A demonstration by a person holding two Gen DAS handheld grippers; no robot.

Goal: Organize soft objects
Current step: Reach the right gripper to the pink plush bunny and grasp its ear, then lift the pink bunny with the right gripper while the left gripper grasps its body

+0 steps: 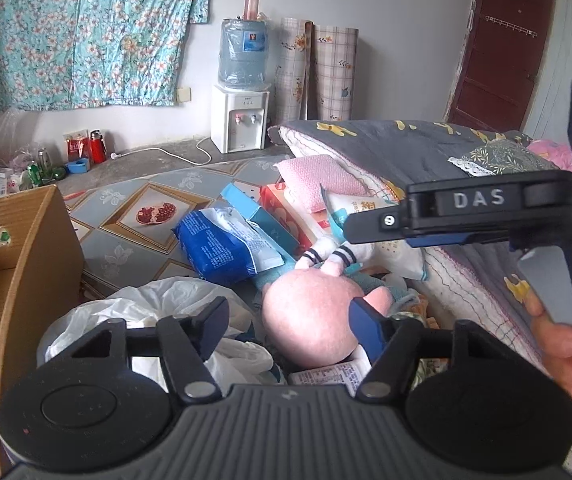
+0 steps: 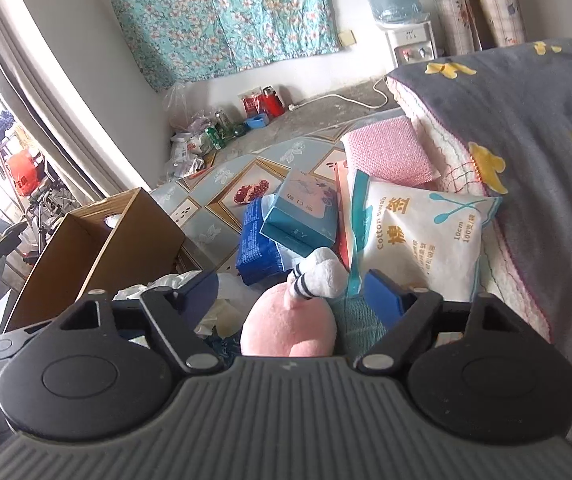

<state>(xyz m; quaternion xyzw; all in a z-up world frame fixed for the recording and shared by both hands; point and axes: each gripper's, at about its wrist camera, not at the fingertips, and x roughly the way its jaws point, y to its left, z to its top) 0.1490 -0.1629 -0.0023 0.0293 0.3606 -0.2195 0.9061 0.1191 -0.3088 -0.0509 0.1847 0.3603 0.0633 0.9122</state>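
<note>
Lying on the floor clutter against the bed (image 1: pixel 465 152), the pink plush toy (image 1: pixel 309 316) runs lengthwise away from both claws, round head nearest, striped legs (image 2: pixel 317 270) far. Left claw (image 1: pixel 291 326) brackets the head, part-closed, pads not visibly pressing; right claw (image 2: pixel 291 296) likewise straddles it, ungripped. The cardboard box (image 1: pixel 26 264) stands left

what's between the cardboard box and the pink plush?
A crumpled white plastic bag sits between the cardboard box and the pink plush; clearest in the left wrist view.
</note>
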